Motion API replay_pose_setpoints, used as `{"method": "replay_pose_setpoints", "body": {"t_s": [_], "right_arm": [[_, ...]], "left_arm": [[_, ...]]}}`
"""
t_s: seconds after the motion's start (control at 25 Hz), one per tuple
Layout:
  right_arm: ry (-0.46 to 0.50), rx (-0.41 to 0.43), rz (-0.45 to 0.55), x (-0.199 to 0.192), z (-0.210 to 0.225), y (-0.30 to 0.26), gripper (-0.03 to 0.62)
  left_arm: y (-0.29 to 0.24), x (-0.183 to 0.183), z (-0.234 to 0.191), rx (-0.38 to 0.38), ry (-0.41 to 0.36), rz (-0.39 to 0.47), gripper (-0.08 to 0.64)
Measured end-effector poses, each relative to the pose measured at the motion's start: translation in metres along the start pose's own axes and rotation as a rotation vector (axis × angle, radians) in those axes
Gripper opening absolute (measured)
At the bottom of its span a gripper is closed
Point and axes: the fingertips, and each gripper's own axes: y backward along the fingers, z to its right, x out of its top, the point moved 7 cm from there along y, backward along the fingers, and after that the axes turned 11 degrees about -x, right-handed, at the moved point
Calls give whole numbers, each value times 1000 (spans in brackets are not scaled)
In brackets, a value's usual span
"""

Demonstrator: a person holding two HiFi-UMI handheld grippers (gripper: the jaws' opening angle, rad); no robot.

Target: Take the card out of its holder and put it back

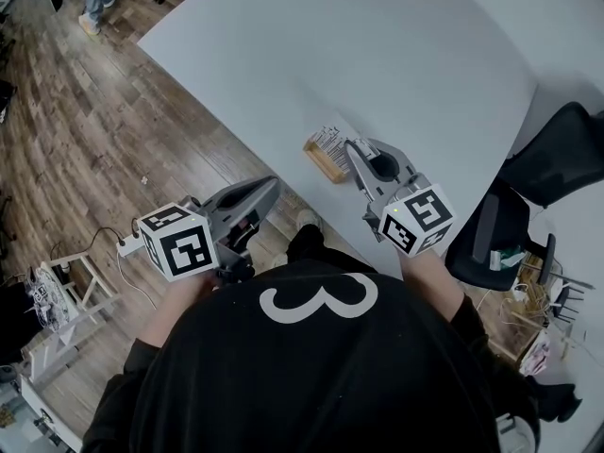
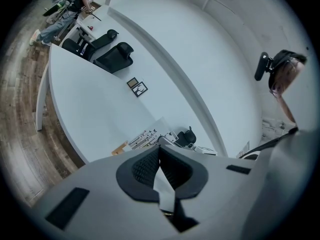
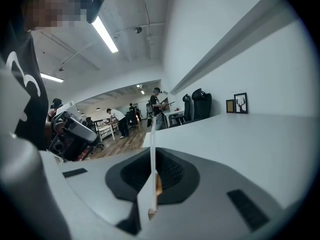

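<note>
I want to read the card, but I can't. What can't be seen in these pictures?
1. Print on the white printed card: too small in the head view, edge-on in the right gripper view.
2. Slot of the light wooden holder: head view, hidden by the card and the right gripper.
3. Two small framed pictures: left gripper view, too small.

Open-plan office | long white desk [image 1: 377,64] | black swivel chairs [image 2: 120,58] | ceiling strip lights [image 3: 106,34]

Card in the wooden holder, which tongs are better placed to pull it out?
Right. The right tongs are closed on the thin white printed card at the wooden block holder; the left tongs are shut, empty, beside the white table.
</note>
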Motion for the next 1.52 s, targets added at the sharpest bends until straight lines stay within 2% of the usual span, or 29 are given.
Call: {"method": "replay_pose_setpoints", "body": {"t_s": [0.76,1.04,1.28,1.32,1.4,1.52], "right_arm": [[11,-8,-70,-36,3,-13,23],[-6,-15,-86,-48,3,-14,25],[-20,-53,-104,-53,5,-13,28],[-24,-59,-102,-53,5,-11,37],[-35,-78,-91,-50,4,-8,93],[-58,-130,-30,-42,0,6,129]], "left_arm": [[1,2,-9,11,21,12,14],[7,7,-7,-3,1,20,14],[16,7,2,-14,-14,16,14],[19,6,5,-19,-21,16,14],[26,4,10,-25,-34,16,14],[40,0,19,-36,-53,19,14]]}}
